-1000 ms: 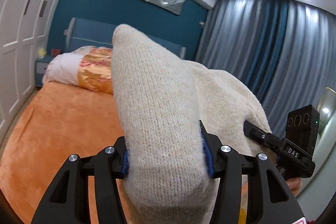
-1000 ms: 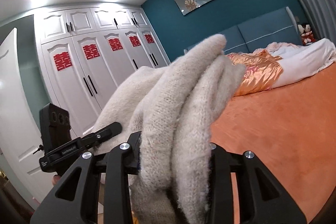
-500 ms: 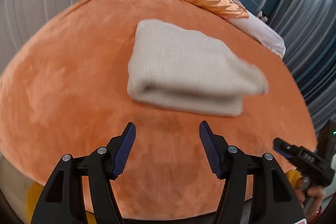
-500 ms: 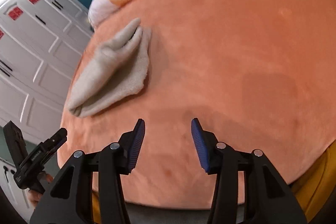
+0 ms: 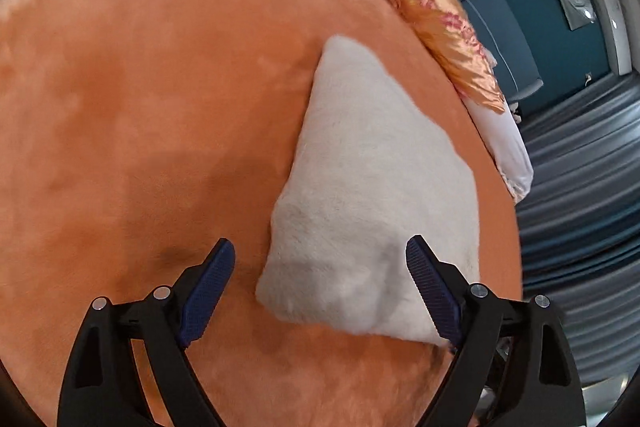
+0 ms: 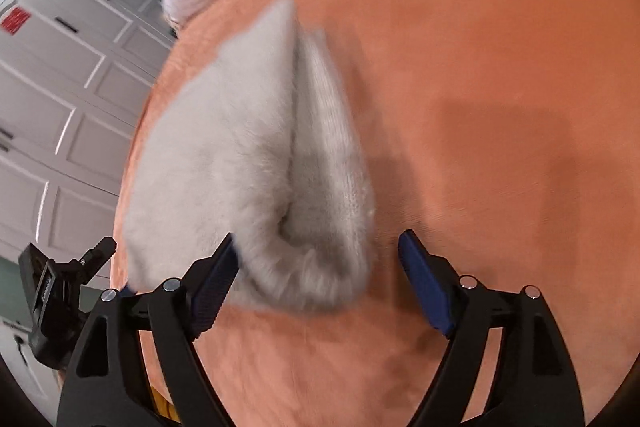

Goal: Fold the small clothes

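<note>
Your folded sweater (image 5: 376, 195) is a fuzzy cream knit, lying on a plush, matt orange bedspread (image 5: 160, 87). Your left gripper (image 5: 320, 287) has matt black plastic arms and blue textured pads (image 5: 208, 287). The pillow (image 5: 440, 27) looks glossy satin.

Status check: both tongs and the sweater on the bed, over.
Left tongs open, right tongs open, neither gripping. Folded cream sweater lying on orange bedspread, near end between the jaws of each. Nothing blocking; pillows beyond.
</note>
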{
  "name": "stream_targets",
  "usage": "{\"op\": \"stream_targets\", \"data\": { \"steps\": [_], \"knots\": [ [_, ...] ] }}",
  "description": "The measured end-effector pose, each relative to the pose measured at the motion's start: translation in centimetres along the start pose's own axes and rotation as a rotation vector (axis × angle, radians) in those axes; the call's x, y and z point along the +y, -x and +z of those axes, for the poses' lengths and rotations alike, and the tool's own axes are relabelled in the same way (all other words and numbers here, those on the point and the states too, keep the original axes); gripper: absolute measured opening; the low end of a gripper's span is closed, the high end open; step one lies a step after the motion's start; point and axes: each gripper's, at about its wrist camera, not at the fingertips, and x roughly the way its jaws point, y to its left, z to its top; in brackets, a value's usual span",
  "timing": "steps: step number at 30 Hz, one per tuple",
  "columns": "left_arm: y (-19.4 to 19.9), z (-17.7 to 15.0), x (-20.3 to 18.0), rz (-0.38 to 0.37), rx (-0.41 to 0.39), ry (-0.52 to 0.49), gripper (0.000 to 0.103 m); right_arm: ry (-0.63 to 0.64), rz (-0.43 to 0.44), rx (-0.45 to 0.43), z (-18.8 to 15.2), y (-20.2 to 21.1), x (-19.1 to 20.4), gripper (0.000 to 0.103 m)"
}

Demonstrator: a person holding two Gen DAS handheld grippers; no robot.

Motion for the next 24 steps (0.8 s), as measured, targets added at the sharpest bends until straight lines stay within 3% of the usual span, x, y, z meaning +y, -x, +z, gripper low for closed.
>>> {"op": "stream_targets", "data": {
  "steps": [1,2,4,6,9,12,15,17,24],
  "knots": [
    [-0.4,-0.2,0.1,-0.014,0.018,-0.003,0.068,-0.001,0.025,0.000,0.1,-0.1,0.2,0.048],
    [-0.7,-0.3,0.0,-0.040,0.032,-0.013,0.053,-0.003,0.055,0.027,0.4,-0.2,0.6,0.040],
    [-0.3,-0.8,-0.7,-0.035,0.017,-0.044,0.045,0.031,0.039,0.013,0.8,0.7,1.5,0.025],
    [0.5,-1.3,-1.2,-0.041,0.018,-0.066,0.033,0.084,0.064,-0.026,0.8,3.2,2.2,0.021],
    [1.8,-2.8,-0.9,-0.091,0.047,-0.063,0.027,0.107,0.093,-0.037,-0.1,6.0,1.8,0.020],
    [2.1,-5.9,-0.3,-0.075,0.083,-0.075,0.023,0.153,0.002,-0.005,-2.3,6.0,0.5,0.020],
    [2.1,-8.5,0.5,-0.037,0.071,-0.072,0.022,0.107,-0.015,0.027,-3.8,4.3,-1.3,0.021],
    [2.2,-8.4,0.4,-0.029,0.061,-0.063,0.022,0.110,-0.016,0.012,-3.6,4.6,-0.8,0.021],
    [5.7,-8.3,-2.1,-0.063,0.059,-0.103,0.019,0.251,-0.004,-0.061,-3.7,11.1,3.2,0.019]
  ]
}}
